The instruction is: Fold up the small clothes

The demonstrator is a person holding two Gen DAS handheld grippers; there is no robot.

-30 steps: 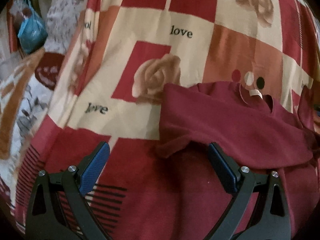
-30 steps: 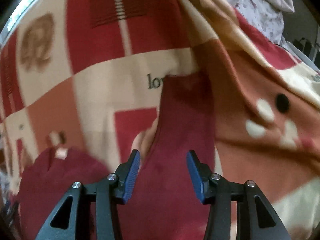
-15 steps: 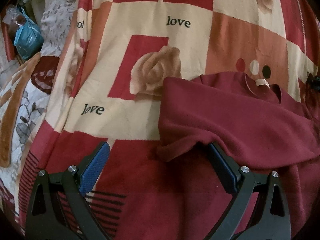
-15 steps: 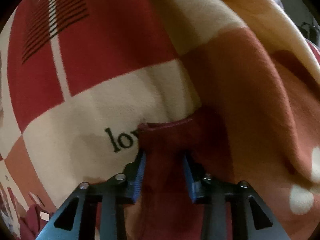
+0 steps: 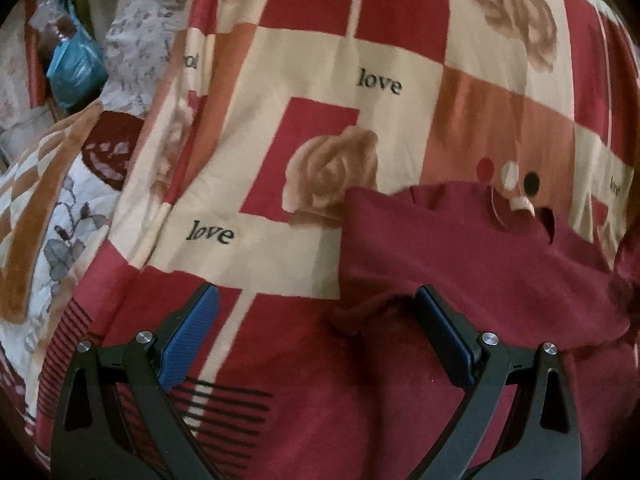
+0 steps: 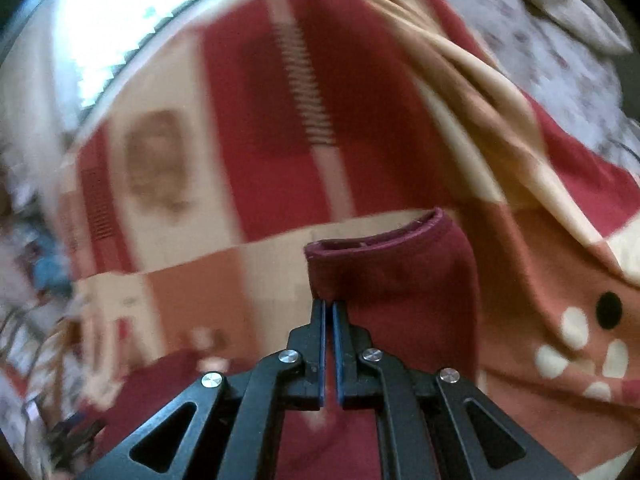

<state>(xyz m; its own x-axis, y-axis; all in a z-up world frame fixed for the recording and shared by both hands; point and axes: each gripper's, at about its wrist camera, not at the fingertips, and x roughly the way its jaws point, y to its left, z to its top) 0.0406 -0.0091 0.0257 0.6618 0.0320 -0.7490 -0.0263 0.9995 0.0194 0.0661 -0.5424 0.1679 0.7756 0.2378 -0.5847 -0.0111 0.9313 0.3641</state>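
Note:
A small maroon shirt (image 5: 460, 256) lies on a red and cream "love" blanket (image 5: 312, 80), collar with a white tag (image 5: 520, 202) at the far side. My left gripper (image 5: 320, 320) is open just above the blanket, its right finger at the shirt's near-left folded edge. My right gripper (image 6: 329, 308) is shut on the maroon sleeve (image 6: 400, 276) near its cuff and holds it lifted off the blanket.
A blue plastic bag (image 5: 74, 68) and floral bedding (image 5: 52, 216) lie at the blanket's left side. Grey floral cloth (image 6: 560, 64) is heaped at the far right. A bright window (image 6: 120, 20) shows beyond the bed.
My right gripper closed on the sleeve near the cuff and lifted it up off the blanket. My left gripper stayed open and drifted slightly by the shirt's edge.

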